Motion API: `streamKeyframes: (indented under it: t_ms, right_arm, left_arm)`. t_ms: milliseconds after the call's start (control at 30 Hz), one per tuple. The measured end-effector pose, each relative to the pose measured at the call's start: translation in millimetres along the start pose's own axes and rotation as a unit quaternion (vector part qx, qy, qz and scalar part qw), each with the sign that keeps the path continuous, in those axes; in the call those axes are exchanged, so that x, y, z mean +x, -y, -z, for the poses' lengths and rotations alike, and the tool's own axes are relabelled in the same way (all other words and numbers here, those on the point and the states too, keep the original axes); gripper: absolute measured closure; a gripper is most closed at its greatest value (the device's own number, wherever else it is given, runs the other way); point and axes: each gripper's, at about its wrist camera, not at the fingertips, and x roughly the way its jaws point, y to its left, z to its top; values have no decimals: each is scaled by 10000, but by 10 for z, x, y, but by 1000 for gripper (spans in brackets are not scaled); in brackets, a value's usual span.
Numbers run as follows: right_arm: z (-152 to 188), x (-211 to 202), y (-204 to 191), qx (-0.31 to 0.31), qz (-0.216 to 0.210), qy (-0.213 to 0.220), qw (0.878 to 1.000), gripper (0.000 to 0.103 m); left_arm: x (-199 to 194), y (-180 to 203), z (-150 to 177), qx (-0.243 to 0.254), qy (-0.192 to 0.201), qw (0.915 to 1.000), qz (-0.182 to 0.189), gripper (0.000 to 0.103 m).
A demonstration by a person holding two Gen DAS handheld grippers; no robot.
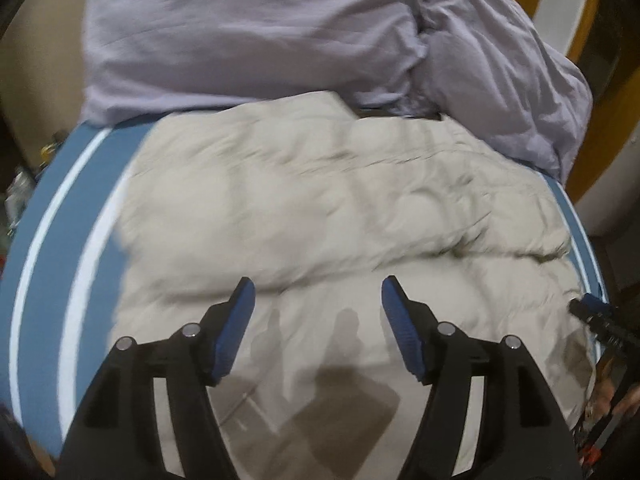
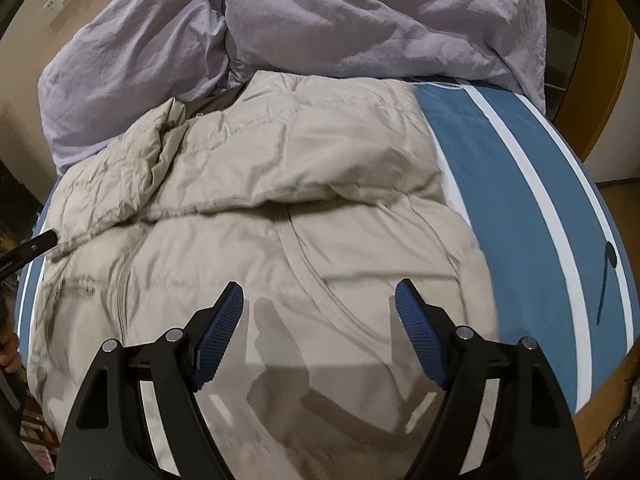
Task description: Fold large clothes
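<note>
Jacket: beige quilted puffer jacket, soft, stitched in puffy bands, spread on the blue white-striped bed.
Duvet: crumpled lilac cotton duvet heaped behind the jacket.
Left gripper: jaws apart, empty, above the jacket.
Right gripper: jaws wide, empty.
Unclear: jacket's near hem cut off; left view blurred.

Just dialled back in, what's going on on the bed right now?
A person is folding a beige padded jacket spread on the blue-and-white striped bed. It is already folded partly over itself. The left hand-held gripper and the right hand-held gripper both hover over it with jaws open and nothing between the pads. A crumpled lilac duvet is heaped at the far end, past the jacket.
</note>
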Motion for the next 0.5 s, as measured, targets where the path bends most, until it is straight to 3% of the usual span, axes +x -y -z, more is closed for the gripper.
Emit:
streamKeyframes:
  t_ms: [300, 500]
  right_arm:
    - [379, -237, 529, 280, 59, -191, 9994, 23]
    - [637, -302, 865, 631, 24, -426, 9971, 23]
  left_arm:
    - [-447, -716, 781, -569, -139, 9970, -500, 37]
    - [-576, -969, 1089, -781, -211, 9950, -584, 35]
